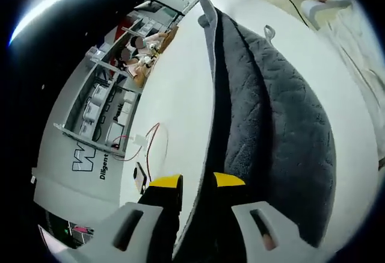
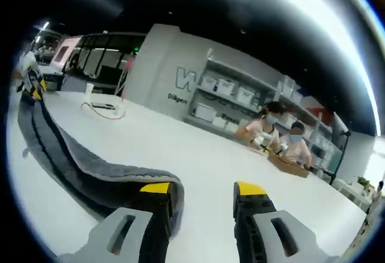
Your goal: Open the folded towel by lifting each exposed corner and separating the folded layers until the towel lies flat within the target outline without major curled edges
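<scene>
We count one grey towel [image 1: 271, 118], folded, with two layers showing along its near edge. One white table [image 1: 180, 88]. Two grippers: the left gripper [image 1: 197, 182] and the right gripper [image 2: 201, 189], each with two yellow-tipped jaws. Two people [image 2: 280, 136] sit at the far side of the table, one brown tray [image 2: 289, 165] in front of them. One red cable [image 1: 150, 145] lies looped on the table. One wall shelf unit [image 2: 240, 97]; its boxes are too small to count.
</scene>
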The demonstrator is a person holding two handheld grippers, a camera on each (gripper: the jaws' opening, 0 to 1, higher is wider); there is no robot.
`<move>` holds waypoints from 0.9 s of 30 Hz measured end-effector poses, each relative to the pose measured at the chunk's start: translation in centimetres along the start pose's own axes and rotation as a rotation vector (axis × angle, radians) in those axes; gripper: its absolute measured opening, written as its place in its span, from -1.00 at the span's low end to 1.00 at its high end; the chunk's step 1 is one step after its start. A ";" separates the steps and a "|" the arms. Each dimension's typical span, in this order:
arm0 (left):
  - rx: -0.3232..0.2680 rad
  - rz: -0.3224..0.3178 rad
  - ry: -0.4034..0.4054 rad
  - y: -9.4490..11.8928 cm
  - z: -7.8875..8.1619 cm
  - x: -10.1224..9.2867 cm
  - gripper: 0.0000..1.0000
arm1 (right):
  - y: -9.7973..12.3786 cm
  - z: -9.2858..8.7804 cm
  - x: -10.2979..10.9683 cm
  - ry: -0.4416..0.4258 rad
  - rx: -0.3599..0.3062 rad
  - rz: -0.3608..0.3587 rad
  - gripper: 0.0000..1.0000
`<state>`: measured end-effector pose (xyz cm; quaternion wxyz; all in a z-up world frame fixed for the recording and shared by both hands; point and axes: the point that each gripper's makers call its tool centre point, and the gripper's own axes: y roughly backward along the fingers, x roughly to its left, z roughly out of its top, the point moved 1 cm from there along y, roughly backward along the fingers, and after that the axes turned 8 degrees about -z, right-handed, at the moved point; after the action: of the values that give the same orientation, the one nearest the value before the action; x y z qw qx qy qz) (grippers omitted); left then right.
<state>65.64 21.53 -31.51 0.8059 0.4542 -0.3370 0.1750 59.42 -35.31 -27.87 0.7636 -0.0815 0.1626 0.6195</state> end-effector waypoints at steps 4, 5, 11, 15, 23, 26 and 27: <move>0.004 -0.081 -0.021 -1.7 -0.3 -1.6 -0.91 | 0.3 0.1 -0.1 0.016 -0.026 0.011 -0.28; 0.003 -0.088 -0.034 -1.8 -0.3 -1.8 -0.94 | 0.3 0.1 -0.1 0.012 -0.028 0.011 -0.28; 0.001 -0.069 -0.045 -2.0 -0.5 -1.7 -0.95 | 0.4 0.3 0.1 0.010 -0.033 0.013 -0.29; -0.019 -0.052 -0.022 -1.6 -0.2 -1.4 -0.95 | 0.2 0.3 0.2 0.019 -0.033 0.016 -0.33; -0.035 -0.021 -0.020 -1.2 0.1 -0.4 -0.95 | -0.3 1.4 0.0 -0.060 -0.081 0.016 -0.32; -0.037 -0.006 -0.019 -1.3 0.2 0.3 -0.95 | -0.5 1.8 0.1 -0.046 -0.092 0.003 -0.31; -0.043 0.001 -0.013 -1.2 0.3 0.6 -0.95 | -0.6 2.1 0.2 -0.038 -0.098 0.003 -0.30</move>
<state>66.60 20.61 -31.72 0.8131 0.4377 -0.3463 0.1654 60.36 -34.57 -26.03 0.7607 -0.1069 0.1174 0.6294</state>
